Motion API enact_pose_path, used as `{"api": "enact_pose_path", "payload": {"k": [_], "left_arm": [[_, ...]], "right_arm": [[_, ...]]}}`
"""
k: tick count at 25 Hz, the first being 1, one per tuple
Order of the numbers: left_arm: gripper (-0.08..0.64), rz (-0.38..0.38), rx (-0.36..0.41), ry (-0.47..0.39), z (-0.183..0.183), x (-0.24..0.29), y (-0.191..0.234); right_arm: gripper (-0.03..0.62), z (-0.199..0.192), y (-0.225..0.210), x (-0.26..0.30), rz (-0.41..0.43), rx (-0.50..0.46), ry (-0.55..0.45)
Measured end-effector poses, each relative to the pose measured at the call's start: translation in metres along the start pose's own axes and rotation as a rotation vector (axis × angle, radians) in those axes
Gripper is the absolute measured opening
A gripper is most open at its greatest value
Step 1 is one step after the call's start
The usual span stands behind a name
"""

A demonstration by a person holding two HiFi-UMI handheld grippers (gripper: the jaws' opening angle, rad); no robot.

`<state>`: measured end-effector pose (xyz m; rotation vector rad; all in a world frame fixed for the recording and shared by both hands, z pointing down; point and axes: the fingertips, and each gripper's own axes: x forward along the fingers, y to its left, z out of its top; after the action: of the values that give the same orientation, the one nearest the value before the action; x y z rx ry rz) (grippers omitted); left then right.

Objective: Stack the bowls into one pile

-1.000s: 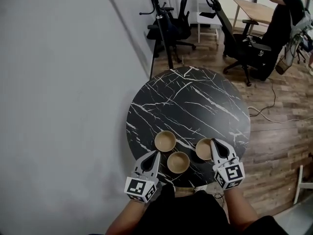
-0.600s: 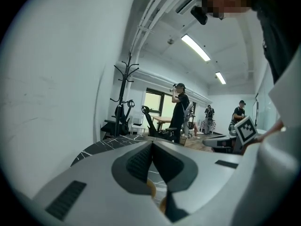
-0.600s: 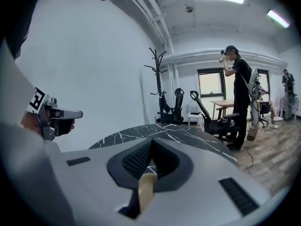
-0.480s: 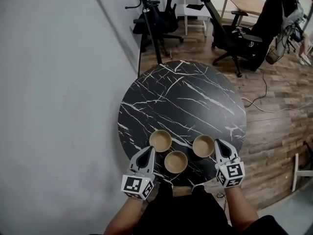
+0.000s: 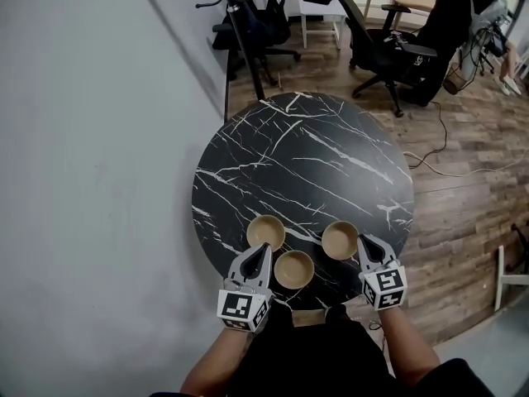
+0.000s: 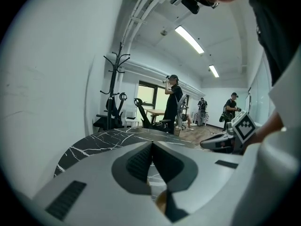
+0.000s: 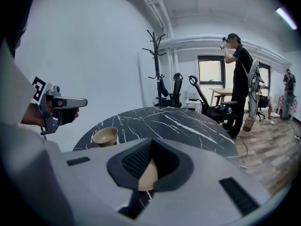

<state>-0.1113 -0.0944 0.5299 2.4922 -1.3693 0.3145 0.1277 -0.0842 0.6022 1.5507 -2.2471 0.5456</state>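
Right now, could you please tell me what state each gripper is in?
Left gripper: closed, holding nothing.
Right gripper: closed, holding nothing.

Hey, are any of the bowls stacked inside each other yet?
No: in the head view the left bowl, middle bowl and right bowl each sit singly on the table.

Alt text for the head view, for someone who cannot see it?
Three tan bowls stand apart, unstacked, near the front edge of a round black marble table: a left bowl, a middle bowl, a right bowl. The left tongs and right tongs, both shut and empty, point toward them from the near edge.
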Motion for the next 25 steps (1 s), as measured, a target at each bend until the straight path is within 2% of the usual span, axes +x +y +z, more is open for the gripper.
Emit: {"api": "enact_pose_path", "payload": {"k": [8,9,11,12,20,25], "left_arm": [[0.012,-0.008,-0.002,0.029,-0.010,0.007,-0.002],[0.012,-0.008,-0.002,0.029,-0.009,0.008,-0.002],[0.012,-0.008,-0.004,0.029,-0.009,0.009,-0.003],[0.012,-0.007,-0.005,0.031,-0.010,0.009,-0.002],[0.012,0.005,-0.009,0.043,-0.016,0.006,-0.002],[0.012,0.021,-0.021,0.050,-0.020,0.002,0.002]], "right_arm": [[0.011,-0.034,-0.013,0.013,-0.018,0.029,0.103],[0.020,-0.040,-0.014,0.016,-0.011,0.037,0.120],[0.094,-0.050,-0.014,0.020,0.007,0.054,0.156],[0.109,-0.055,-0.013,0.022,0.012,0.062,0.172],[0.141,-0.081,-0.020,0.038,0.010,0.052,0.271],[0.164,-0.089,-0.024,0.050,-0.015,0.088,0.289]]}}
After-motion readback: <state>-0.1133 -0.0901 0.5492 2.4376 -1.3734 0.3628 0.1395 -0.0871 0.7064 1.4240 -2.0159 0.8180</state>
